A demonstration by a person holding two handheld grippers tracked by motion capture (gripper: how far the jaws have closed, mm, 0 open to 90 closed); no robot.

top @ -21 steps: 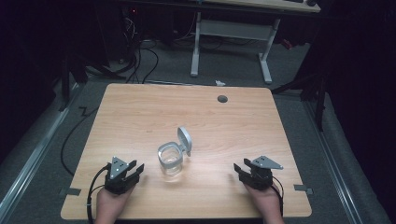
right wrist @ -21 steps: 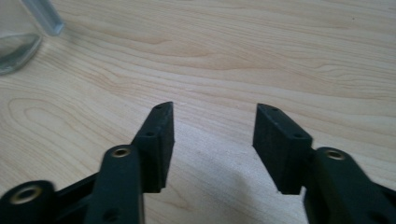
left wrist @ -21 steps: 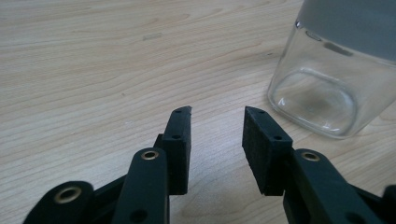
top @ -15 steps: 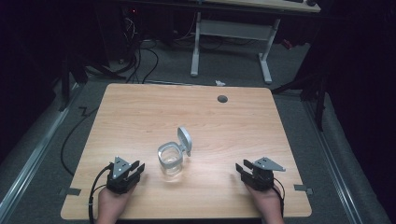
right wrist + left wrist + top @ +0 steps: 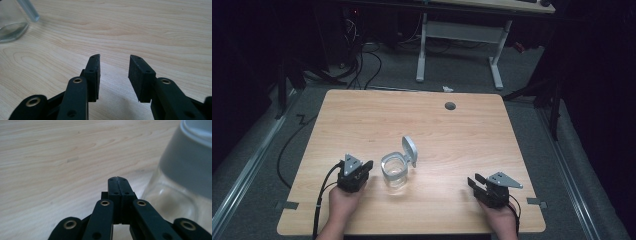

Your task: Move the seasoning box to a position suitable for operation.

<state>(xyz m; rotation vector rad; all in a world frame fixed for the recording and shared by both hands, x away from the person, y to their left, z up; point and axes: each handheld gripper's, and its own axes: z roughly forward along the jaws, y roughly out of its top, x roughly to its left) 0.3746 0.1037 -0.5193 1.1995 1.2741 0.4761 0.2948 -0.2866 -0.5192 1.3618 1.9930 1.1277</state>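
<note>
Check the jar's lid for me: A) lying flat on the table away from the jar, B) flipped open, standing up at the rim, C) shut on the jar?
B: in the high view the lid stands tilted up at the rim of the jar, leaving its mouth open.

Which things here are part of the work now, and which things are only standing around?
Part of the work:
- glass jar, lid hinged open, beside the left gripper
- left gripper, jaws shut, holding nothing
- right gripper, jaws open, holding nothing

Only standing around:
- round hole near the table's far edge
- white desk frame on the floor behind
</note>
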